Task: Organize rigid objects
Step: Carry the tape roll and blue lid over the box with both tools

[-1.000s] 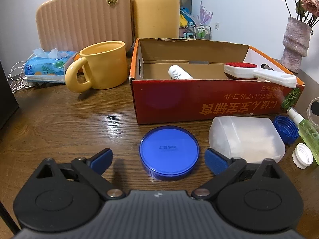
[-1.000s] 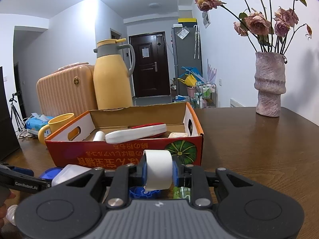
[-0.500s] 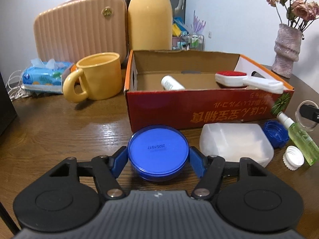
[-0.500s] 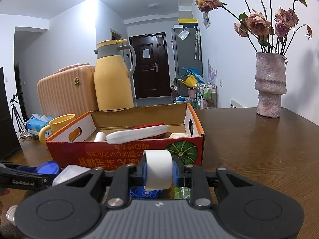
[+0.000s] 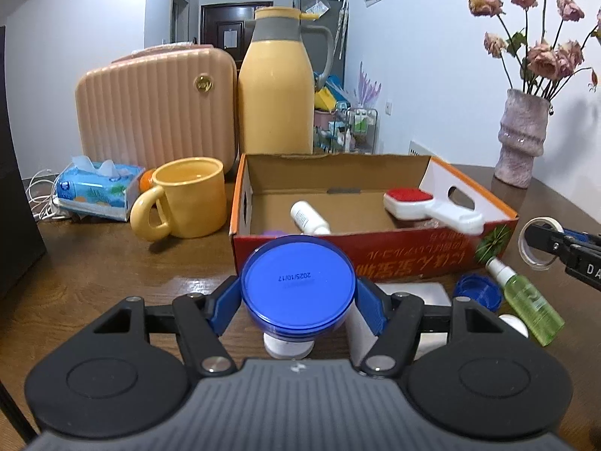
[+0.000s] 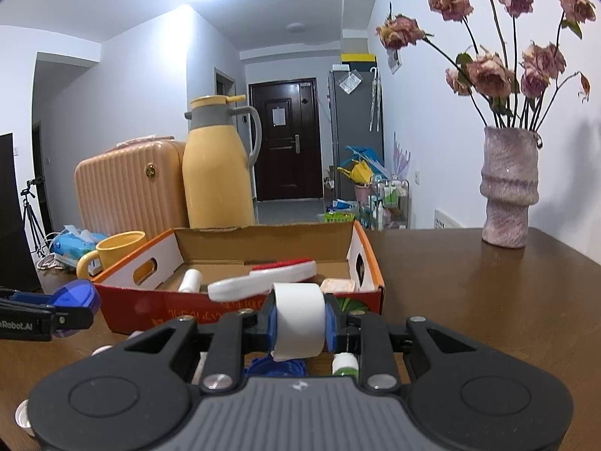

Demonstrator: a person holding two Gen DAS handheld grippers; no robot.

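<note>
Nearest the left wrist camera, the left gripper [image 5: 298, 300] has its fingers [image 5: 225, 302] clamped on either side of a round blue lid [image 5: 298, 285], which is held clear of the desk [image 5: 94, 274] just in front of the cardboard box [image 5: 375, 255]. In the right wrist view, the right gripper [image 6: 298, 325] pinches a roll of white tape [image 6: 298, 319] between closed fingers, also on the near side of the box.

On the desk under and beside the grippers lie the things not yet put away: a translucent white container [image 5: 424, 293], partly covered by the left gripper, a blue ribbed cap [image 5: 477, 291], a green spray bottle [image 5: 526, 300] on its side, and a small white cap [image 5: 512, 323] of which only an edge shows.

Inside the box already lie a small white bottle [image 5: 310, 218] and a red-and-white brush [image 5: 428, 206]; a purple scrap [image 5: 276, 233] peeks over the front wall and cannot be identified. I judge the sorting to be under way, with two items in hand and about four left on the desk.

Further back stand a yellow mug [image 5: 188, 197], a tissue pack [image 5: 95, 191], a ribbed case [image 5: 157, 105], a yellow thermos [image 5: 278, 82] and, to the right, a vase of dried roses [image 5: 522, 135].

A pale round object under the blue lid is too hidden to name, and the box floor behind its front wall is out of sight.
</note>
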